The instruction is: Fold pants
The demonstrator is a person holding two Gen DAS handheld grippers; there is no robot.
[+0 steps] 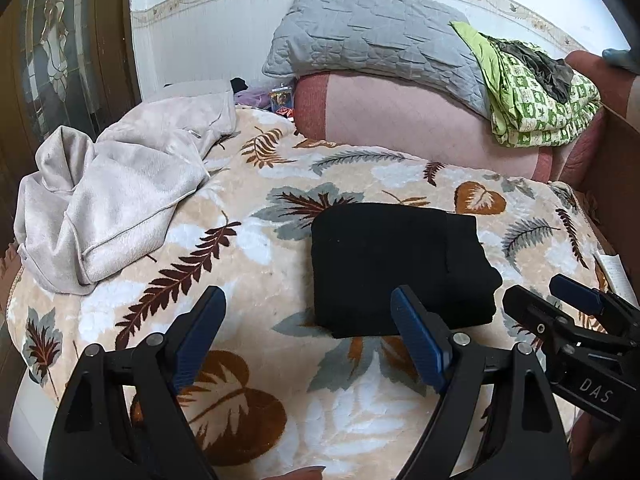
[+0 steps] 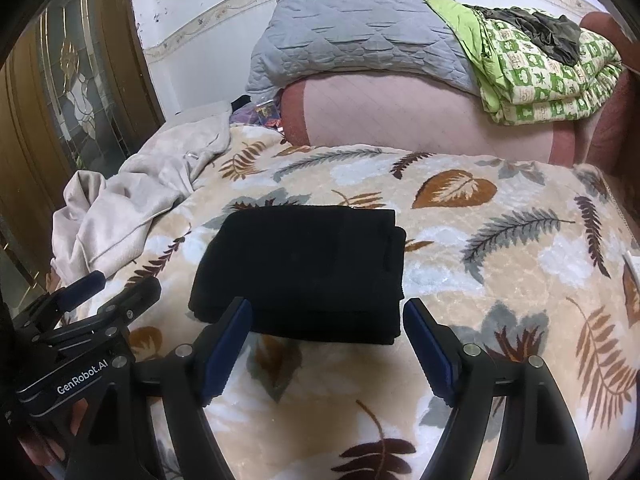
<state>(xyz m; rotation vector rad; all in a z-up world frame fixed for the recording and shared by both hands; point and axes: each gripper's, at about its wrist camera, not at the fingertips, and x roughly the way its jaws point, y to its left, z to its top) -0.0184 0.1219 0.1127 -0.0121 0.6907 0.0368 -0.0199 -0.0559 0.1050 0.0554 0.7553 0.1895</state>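
Black pants [image 1: 396, 264] lie folded into a compact rectangle on the leaf-patterned blanket [image 1: 256, 248]; they also show in the right wrist view [image 2: 304, 268]. My left gripper [image 1: 308, 300] is open and empty, just in front of and left of the pants. My right gripper [image 2: 328, 312] is open and empty, right at the near edge of the pants. The right gripper also shows at the right edge of the left wrist view [image 1: 540, 292], and the left gripper at the left edge of the right wrist view [image 2: 120, 284].
A crumpled pale grey garment [image 1: 116, 196] lies at the left of the bed. A grey quilted pillow [image 1: 376, 40] and a green patterned blanket [image 1: 536, 96] sit on pink bedding [image 1: 400, 120] at the back. A wooden door [image 1: 60, 60] stands left. A cardboard box [image 1: 612, 168] is at the right.
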